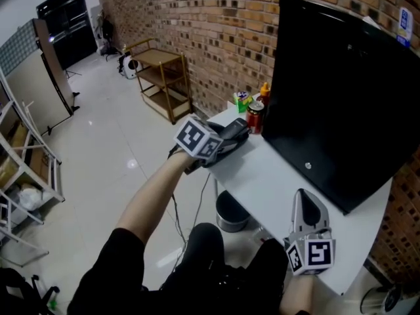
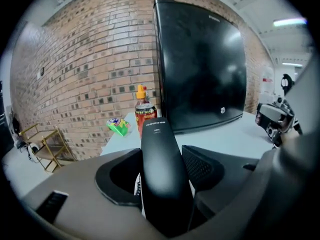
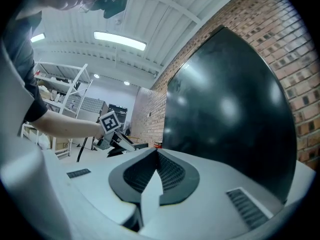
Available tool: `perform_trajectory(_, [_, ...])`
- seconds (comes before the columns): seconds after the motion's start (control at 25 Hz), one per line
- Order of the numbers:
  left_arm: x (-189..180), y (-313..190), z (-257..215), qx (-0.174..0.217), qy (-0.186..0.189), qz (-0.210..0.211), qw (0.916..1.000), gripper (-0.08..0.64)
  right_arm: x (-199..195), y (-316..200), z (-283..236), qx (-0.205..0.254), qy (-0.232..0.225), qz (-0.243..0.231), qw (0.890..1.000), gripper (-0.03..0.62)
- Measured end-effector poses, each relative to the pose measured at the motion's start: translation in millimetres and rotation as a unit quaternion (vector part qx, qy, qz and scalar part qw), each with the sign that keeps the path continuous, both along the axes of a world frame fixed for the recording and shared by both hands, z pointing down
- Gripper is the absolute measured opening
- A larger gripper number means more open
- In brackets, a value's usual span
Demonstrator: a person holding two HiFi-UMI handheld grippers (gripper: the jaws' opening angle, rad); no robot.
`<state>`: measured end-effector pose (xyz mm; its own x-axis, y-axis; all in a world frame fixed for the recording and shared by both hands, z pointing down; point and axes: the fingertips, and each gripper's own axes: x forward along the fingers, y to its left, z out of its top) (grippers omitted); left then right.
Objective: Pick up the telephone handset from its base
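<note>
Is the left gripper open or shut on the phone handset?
Shut: the left gripper clamps the black handset between its two pads, seen in its own view.

White lettering near the far end of the black telephone handset [image 2: 162, 184], clamped in the left gripper [image 2: 159, 156], seems to read "CHINOE". The finer line beneath it is illegible. Just beyond the jaw tips, the red can [image 2: 145, 115] carries blurred print. The black screen [image 2: 200, 69] behind it bears tiny unreadable lettering near its top.
</note>
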<state>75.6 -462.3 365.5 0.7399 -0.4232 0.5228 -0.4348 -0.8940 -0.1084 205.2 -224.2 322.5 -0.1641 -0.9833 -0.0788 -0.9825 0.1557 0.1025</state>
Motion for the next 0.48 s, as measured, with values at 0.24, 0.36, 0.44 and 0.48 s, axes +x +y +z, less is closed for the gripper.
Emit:
perform_trajectory(0.24, [-11, 14, -47, 0.033, 0.126, 0.029, 0.991, 0.259, -1, 1, 0, 0.002, 0.009, 0.008, 1.0, 0.009])
perform_trajectory(0.36, [-26, 30, -75, 0.039, 0.233, 0.054, 0.9702, 0.258, -1, 3, -2, 0.012, 0.011, 0.005, 1.0, 0.009])
perform_trajectory(0.44, [-39, 43, -90, 0.048, 0.291, 0.072, 0.9529, 0.256, -1, 4, -5, 0.02, 0.012, 0.003, 1.0, 0.009])
perform_trajectory(0.48, [-46, 48, -96, 0.055, 0.312, 0.08, 0.945, 0.256, -1, 5, -6, 0.022, 0.012, 0.004, 1.0, 0.009])
